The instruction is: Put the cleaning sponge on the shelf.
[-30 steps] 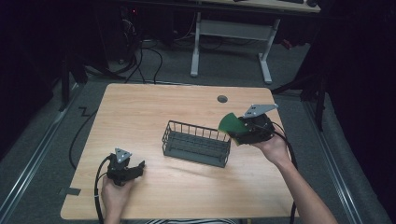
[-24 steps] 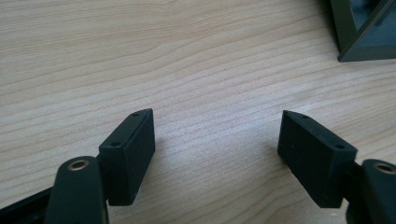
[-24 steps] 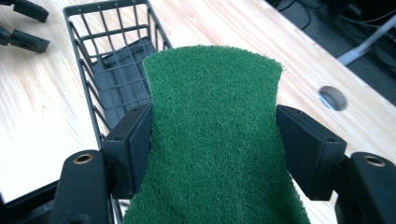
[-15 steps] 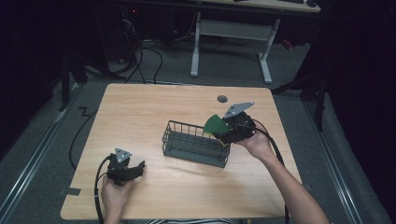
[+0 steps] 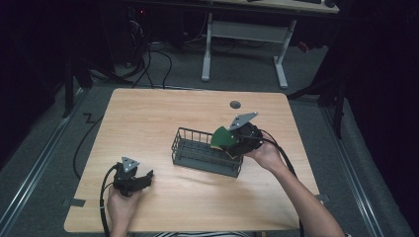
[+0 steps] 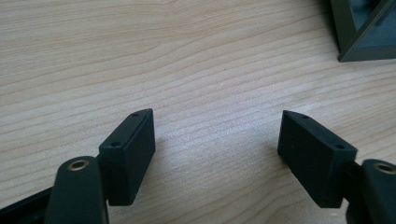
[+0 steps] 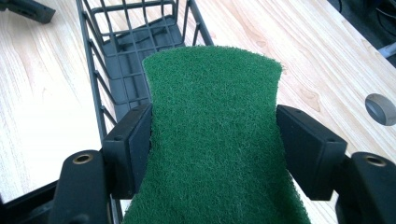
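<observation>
A green scouring pad was held over one end of a wire basket on a pale wooden bench.

The bench (image 5: 163,113) was set in a dark room with cables on the floor. In the right gripper view the fibrous scouring pad (image 7: 215,140) was seen pinched between the right gripper's (image 5: 231,140) jaws, the black wire basket (image 7: 135,60) lying just beyond them. In the left gripper view the left gripper's (image 6: 217,140) jaws stood wide apart over bare woodgrain, nothing between them.

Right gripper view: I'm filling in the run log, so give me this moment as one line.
right gripper: shut on green scouring sponge | over wire basket end | left gripper: open, on table
</observation>
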`<state>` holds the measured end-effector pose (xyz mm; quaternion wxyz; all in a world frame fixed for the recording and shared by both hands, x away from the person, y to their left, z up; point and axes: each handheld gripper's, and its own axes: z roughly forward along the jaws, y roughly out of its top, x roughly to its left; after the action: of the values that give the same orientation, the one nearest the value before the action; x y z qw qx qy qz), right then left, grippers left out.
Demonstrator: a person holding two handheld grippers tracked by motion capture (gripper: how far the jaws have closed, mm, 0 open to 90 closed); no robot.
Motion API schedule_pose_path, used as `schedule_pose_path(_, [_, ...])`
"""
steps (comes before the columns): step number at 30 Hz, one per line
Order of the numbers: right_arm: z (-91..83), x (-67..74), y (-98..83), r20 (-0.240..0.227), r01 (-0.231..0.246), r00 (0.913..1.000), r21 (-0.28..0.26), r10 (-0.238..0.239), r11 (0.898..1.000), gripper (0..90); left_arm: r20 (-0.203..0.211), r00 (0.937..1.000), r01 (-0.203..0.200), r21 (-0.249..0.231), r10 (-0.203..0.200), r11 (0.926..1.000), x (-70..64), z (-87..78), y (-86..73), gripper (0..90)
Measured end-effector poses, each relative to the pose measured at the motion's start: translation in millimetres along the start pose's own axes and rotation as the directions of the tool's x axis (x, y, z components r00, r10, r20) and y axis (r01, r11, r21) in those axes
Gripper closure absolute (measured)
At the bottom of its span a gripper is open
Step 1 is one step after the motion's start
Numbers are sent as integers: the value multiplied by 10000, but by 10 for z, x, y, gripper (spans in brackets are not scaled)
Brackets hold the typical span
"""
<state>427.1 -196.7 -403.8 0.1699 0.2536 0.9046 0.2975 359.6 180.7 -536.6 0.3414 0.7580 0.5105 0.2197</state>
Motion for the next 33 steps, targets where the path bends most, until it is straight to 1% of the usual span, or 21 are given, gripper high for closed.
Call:
schedule_pose_path(3, [21,18,-5,-33,107,9999,81,-107,9999,308,1,10000,1,-1,-1,10000,0,0,0,281])
schedule_pose_path(8, [48,40,-14,59,401,9992,263,-403,9988,307,0,10000,0,-1,0,10000,0,0,0,281])
schedule_pose_path(11, [52,40,-18,51,428,9991,261,-430,9987,306,0,10000,2,-1,-2,10000,0,0,0,281])
schedule_pose_path(16, [67,50,-34,60,518,9986,446,-521,9977,303,0,10000,2,-3,-2,10000,0,0,0,281])
schedule_pose_path(23, [83,74,-47,-114,621,9980,627,-615,9961,297,-1,10000,0,-1,0,10000,0,0,0,281])
schedule_pose_path(24, [85,73,-47,-142,712,9974,666,-704,9952,295,-1,10000,-1,-1,1,10000,0,0,0,281])
schedule_pose_path(26, [93,79,-49,-264,686,9974,734,-668,9949,301,0,10000,-1,-1,1,10000,0,0,0,281])
schedule_pose_path(28, [97,85,-50,-283,641,9977,795,-620,9948,303,0,10000,1,-1,-1,10000,0,0,0,281])
schedule_pose_path(33, [101,78,-48,-464,583,9974,781,-548,9952,317,0,10000,-1,-1,1,10000,0,0,0,281])
